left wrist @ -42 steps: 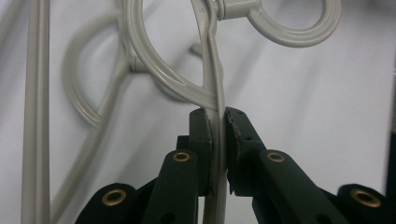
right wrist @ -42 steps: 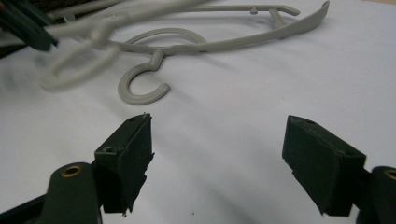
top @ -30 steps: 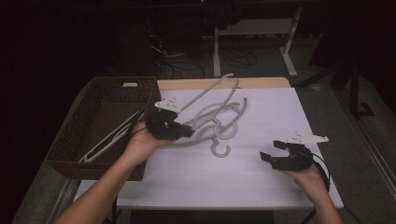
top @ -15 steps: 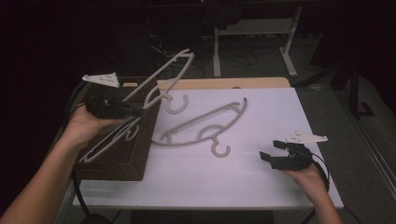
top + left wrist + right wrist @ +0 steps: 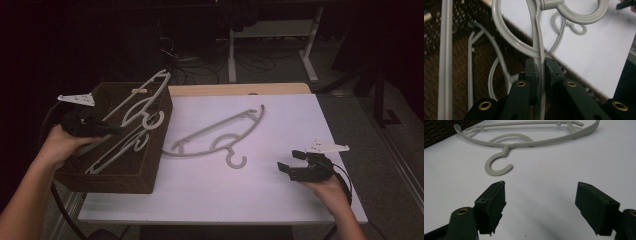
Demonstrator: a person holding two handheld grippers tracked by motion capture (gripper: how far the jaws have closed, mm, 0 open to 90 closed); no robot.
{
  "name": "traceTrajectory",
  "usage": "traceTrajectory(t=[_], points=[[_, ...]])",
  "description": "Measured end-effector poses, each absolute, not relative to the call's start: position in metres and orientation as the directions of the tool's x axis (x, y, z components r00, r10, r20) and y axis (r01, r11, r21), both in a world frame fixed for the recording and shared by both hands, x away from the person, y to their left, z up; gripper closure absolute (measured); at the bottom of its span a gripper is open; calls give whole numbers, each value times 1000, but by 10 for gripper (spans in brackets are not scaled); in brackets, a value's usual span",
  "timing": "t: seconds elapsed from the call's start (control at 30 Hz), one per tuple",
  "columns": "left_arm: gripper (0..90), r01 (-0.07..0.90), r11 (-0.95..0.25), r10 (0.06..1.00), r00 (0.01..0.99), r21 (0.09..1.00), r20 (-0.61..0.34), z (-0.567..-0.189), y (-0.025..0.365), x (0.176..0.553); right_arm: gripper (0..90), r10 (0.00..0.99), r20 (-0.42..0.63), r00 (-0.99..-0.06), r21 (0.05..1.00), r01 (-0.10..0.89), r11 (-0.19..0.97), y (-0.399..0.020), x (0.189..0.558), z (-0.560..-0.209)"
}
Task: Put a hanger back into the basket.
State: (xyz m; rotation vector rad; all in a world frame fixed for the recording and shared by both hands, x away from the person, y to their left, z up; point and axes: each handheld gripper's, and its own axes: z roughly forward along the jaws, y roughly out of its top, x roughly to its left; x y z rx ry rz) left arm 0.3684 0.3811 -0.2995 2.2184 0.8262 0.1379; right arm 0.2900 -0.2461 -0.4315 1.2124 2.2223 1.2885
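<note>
left tongs [image 5: 107, 127] over the basket [image 5: 150, 175]
they pinch a grey hanger [image 5: 142, 97]; right tongs [image 5: 287, 162] rest spread on the worktop [image 5: 280, 210].

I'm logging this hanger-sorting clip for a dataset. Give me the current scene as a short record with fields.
work in hand: grey hangers going from the table into a basket
left hand-held gripper: shut on a hanger, held over the basket
basket: dark woven, at the table's left edge, with another hanger lying inside
right hand-held gripper: open, empty, low over the table's right side
hanger on table: lies flat on the white table, hook toward the person
</note>
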Motion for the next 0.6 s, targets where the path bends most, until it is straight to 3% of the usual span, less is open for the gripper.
traceTrajectory(t=[0.43,0.47,0.53,0.6], points=[[812,580,-492,635,749,649,-187,-335,412,374,235,790,146,-596,819,520,242,-246,290,-432],[776,573,-486,643,746,659,-174,-337,413,374,235,790,147,-596,818,521,241,-246,290,-432],[605,582,-456,667,725,673,-175,-336,417,375,235,790,147,-596,818,521,241,-246,290,-432],[566,577,-446,668,723,684,-175,-335,419,375,235,790,147,-595,818,522,241,-246,290,-432]])
